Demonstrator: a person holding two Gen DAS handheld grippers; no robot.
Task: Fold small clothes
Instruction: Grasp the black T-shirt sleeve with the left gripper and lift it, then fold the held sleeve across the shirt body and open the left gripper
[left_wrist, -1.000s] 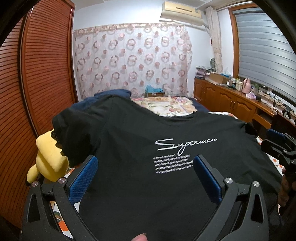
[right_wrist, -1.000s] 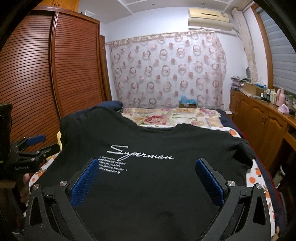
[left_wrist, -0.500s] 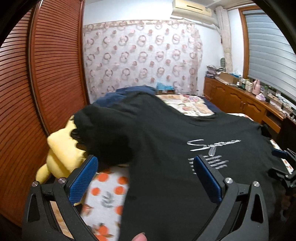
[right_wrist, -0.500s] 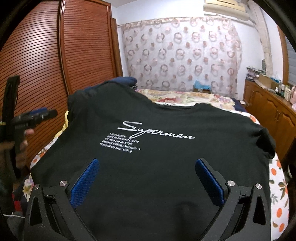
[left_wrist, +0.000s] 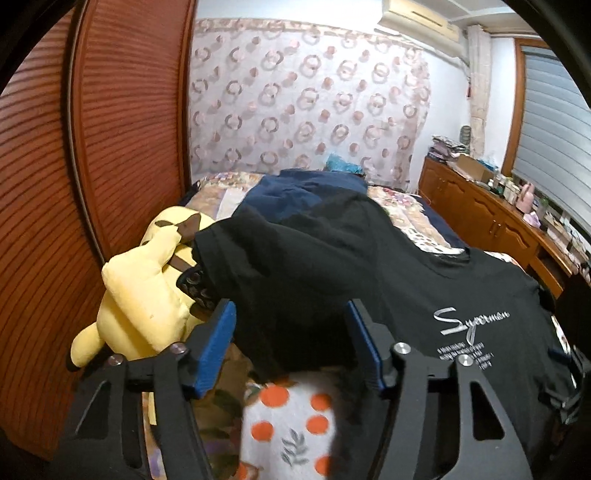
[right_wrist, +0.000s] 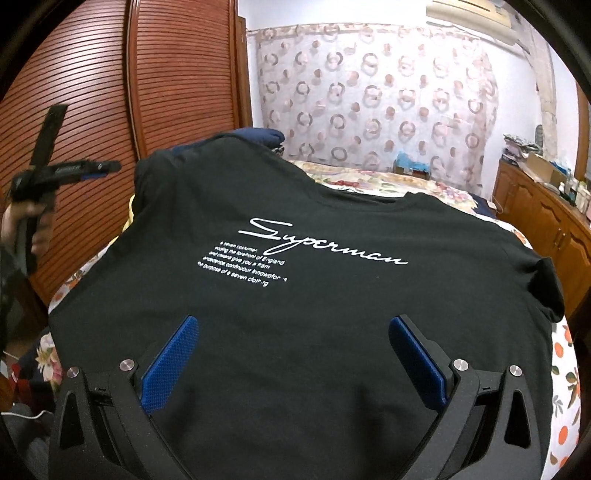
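A black T-shirt (right_wrist: 332, 295) with white "Superman" lettering lies spread face up on the bed. My left gripper (left_wrist: 290, 317) is at the shirt's left side, where the bunched left sleeve and side edge (left_wrist: 295, 280) lie between its blue pads. Its jaws are closing, and I see no pad pressing the cloth. My right gripper (right_wrist: 291, 328) hovers open over the shirt's lower middle, with flat cloth below and nothing pinched. In the right wrist view a hand (right_wrist: 33, 221) holds the left gripper at the far left.
A yellow plush toy (left_wrist: 147, 295) lies against the louvred wardrobe doors (left_wrist: 110, 147) just left of the sleeve. Navy clothing (left_wrist: 303, 192) is piled behind the shirt. The orange-print sheet (left_wrist: 291, 417) shows below the sleeve. A wooden sideboard (left_wrist: 498, 221) runs along the right wall.
My left gripper has swept left from over the shirt's print to its left sleeve, and its jaws have narrowed. The right gripper has barely shifted over the shirt.
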